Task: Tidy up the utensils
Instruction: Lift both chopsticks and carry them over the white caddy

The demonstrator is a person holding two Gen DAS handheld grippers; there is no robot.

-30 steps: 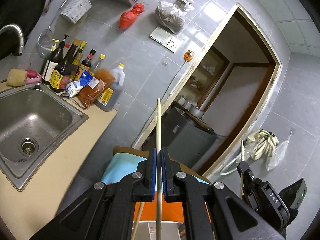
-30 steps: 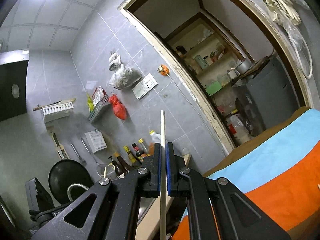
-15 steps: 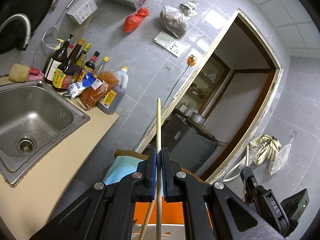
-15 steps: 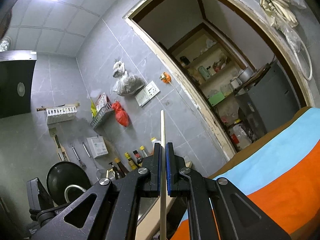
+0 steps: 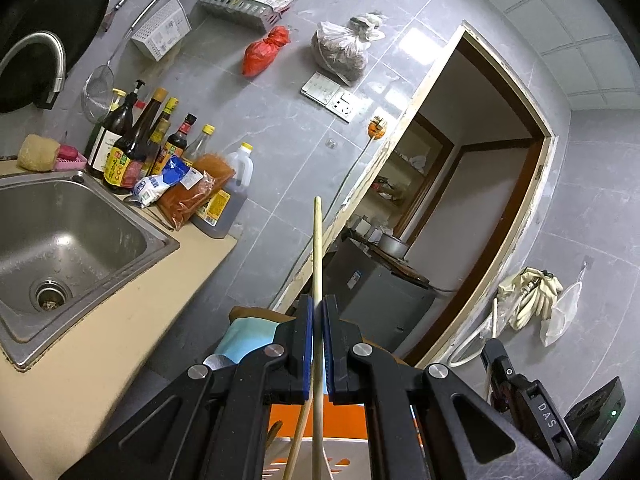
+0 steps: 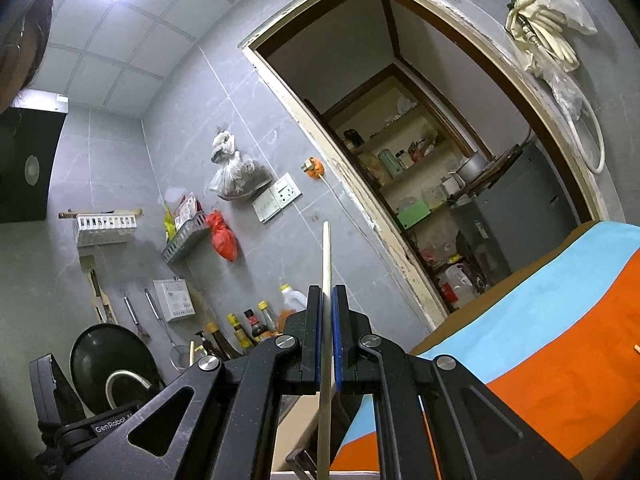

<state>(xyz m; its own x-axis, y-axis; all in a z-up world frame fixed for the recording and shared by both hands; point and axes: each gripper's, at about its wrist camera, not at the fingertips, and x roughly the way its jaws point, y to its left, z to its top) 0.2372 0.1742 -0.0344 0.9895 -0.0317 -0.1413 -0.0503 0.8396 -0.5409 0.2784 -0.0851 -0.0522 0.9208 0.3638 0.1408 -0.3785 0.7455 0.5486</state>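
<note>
Above the white slotted utensil basket [image 5: 352,458], left gripper [image 5: 318,320] and right gripper [image 6: 327,312] each clamp one pale wooden chopstick [image 5: 317,280] upright; both undeposited, task unfinished.

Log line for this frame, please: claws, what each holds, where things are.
left claw: shut on chopstick | right claw: shut on chopstick | both sticks upright | sink left

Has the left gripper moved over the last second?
Yes. The left gripper has tipped upward: the sink sits lower in its view, and the bottles too.
</note>
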